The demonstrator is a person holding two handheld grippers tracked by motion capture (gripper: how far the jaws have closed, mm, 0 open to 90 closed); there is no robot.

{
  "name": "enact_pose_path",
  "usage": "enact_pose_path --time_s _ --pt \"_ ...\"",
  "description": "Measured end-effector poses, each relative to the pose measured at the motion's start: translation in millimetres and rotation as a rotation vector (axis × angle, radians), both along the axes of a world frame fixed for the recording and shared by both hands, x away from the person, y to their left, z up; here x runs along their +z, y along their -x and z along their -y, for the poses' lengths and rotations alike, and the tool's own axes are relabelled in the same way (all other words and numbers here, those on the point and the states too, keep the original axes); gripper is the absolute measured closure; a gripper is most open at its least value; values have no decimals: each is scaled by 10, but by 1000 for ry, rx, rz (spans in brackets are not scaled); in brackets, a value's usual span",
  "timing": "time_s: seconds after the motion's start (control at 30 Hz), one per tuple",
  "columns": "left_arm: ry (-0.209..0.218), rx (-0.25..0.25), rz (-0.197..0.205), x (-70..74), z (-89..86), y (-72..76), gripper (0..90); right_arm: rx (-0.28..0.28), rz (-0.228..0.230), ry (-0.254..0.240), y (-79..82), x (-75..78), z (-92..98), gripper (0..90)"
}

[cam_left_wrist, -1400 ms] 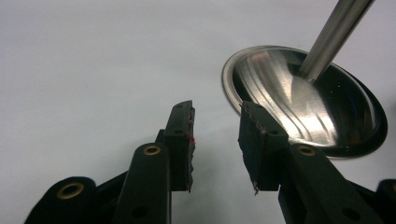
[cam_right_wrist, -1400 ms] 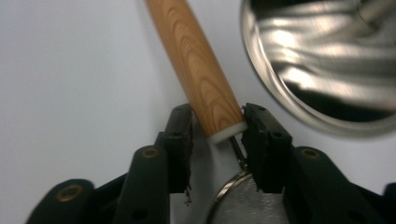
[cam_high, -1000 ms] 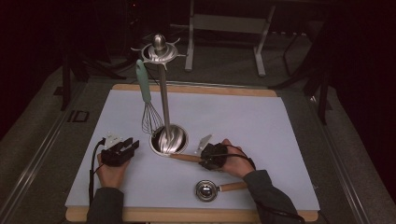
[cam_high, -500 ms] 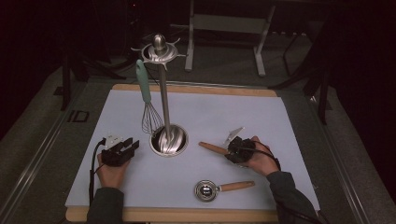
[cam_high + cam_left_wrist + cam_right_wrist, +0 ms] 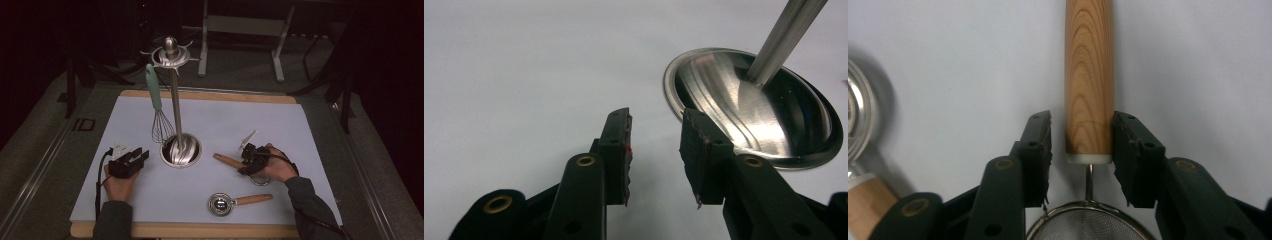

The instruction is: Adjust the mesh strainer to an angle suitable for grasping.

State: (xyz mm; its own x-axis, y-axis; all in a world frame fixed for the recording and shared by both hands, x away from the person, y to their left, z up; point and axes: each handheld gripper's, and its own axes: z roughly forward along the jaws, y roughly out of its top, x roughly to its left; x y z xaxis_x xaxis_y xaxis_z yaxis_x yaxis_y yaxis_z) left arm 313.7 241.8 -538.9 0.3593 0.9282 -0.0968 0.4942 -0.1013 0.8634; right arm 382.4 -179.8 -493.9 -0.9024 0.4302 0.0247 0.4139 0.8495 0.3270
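Hanging on the tall steel rack (image 5: 173, 75), we have just the mint-handled wire whisk (image 5: 158, 107). Our right gripper (image 5: 1082, 145), jaws just opening, straddles the wooden-handled mesh strainer (image 5: 1089, 75) without pressing; the wooden-handled steel scoop (image 5: 235, 202) lies near; our left gripper (image 5: 655, 145) gapes empty.

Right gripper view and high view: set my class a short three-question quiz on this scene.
1. True or false: the whisk hangs from the stand.
2. What lies between the jaws of the right gripper? A: a wooden handle. B: a fork. C: a cloth.
3. Which part of the stand is nearest the left gripper?

Key
1. True.
2. A: the strainer's wooden handle. The jaws have just been opening, and the pads stand just clear of it.
3. Its round base.
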Motion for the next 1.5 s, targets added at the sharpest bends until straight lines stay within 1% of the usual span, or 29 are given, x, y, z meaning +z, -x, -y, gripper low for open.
enact_pose_path --time_s 0.07,0.13,0.27,0.3,0.33,0.37,0.5,0.57,0.6,0.63,0.73,0.87,0.97,1.13,1.33,1.5 --pt "0 0 0 0 0 0 650 14 -15 -3 10 7 -12 630" --pt "-2 1 0 0 2 0 650 21 -15 2 13 10 -20 632" --pt "-4 1 1 0 5 1 650 -4 -42 31 -24 -7 -52 646" --pt "-4 1 1 0 5 1 650 -4 -42 31 -24 -7 -52 646" --pt "-2 1 1 0 3 0 650 -6 -56 34 -44 -22 -59 646" --pt "-1 1 0 0 2 0 650 -16 -73 54 -61 -48 -79 672" --pt "-1 0 0 0 2 0 650 -21 -68 70 -76 -39 -113 698" --pt "-1 0 0 0 2 0 650 -15 -73 73 -68 -31 -128 705" --pt "-1 0 1 0 2 0 650 -7 -70 72 -59 -30 -136 705" --pt "-1 0 1 0 2 0 650 -9 -66 68 -47 -25 -147 706" --pt "-2 0 1 0 3 1 650 -11 -50 36 -36 0 -155 707" --pt "-2 0 1 0 4 0 650 -24 -28 6 -31 52 -153 707" --pt "-3 0 1 0 4 1 650 -33 13 -24 -18 93 -148 707" --pt "-3 0 2 0 6 1 650 -61 54 -87 19 143 -133 707" --pt "-3 1 1 0 8 1 650 -88 77 -138 48 155 -100 708" --pt "-7 -1 2 1 9 3 650 -113 95 -204 79 186 -97 708"
